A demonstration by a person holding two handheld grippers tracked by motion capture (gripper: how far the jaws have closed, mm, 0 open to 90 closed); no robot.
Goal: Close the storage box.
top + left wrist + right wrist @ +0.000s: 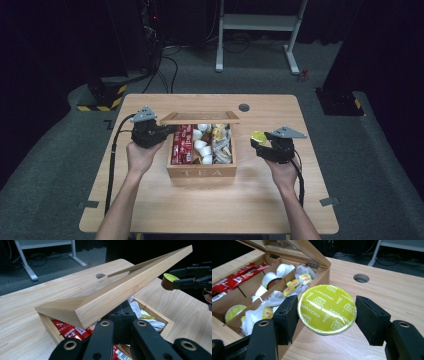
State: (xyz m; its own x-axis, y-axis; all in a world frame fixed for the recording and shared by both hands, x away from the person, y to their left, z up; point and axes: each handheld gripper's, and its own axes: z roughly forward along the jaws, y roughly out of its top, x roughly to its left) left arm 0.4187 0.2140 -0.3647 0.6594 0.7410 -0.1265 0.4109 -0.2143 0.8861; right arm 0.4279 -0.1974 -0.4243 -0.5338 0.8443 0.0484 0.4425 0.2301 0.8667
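Holding coffee capsule squeezed between right gripper pads beside tea box; left gripper, fully closed, propping lid; keeping lid high, capsule level.

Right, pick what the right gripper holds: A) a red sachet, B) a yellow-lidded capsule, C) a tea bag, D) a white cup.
B: the right gripper has its pads against a capsule with a yellow lid printed "Cappuccino", beside the open tea box.
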